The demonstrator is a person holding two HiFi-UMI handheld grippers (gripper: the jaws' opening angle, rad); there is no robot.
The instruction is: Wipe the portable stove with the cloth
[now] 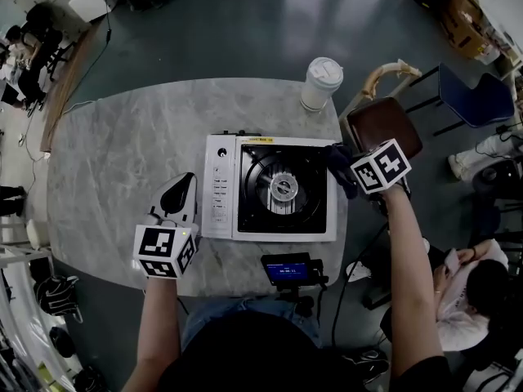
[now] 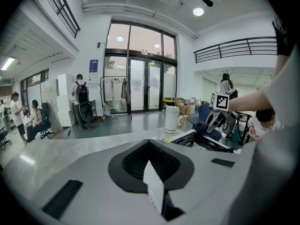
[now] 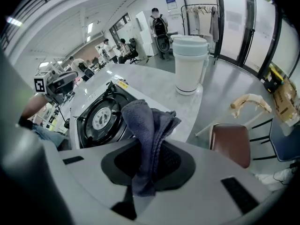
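The white portable stove [image 1: 219, 188] with its black burner top lies in the middle of the grey marble table [image 1: 122, 153]. My right gripper [image 1: 346, 173] is at the stove's right edge, shut on a dark blue cloth [image 1: 337, 162]. In the right gripper view the cloth [image 3: 147, 125] bunches up between the jaws, just above the stove [image 3: 101, 118]. My left gripper [image 1: 181, 193] rests on the table just left of the stove's control panel, shut and holding nothing. In the left gripper view, the stove [image 2: 201, 142] and the right gripper [image 2: 213, 118] show at the right.
A white lidded cup [image 1: 320, 82] stands on the table behind the stove's right corner. A brown chair [image 1: 384, 125] is beside the table's right edge. A small device with a blue screen [image 1: 288, 269] sits at the table's near edge. People sit off to the right.
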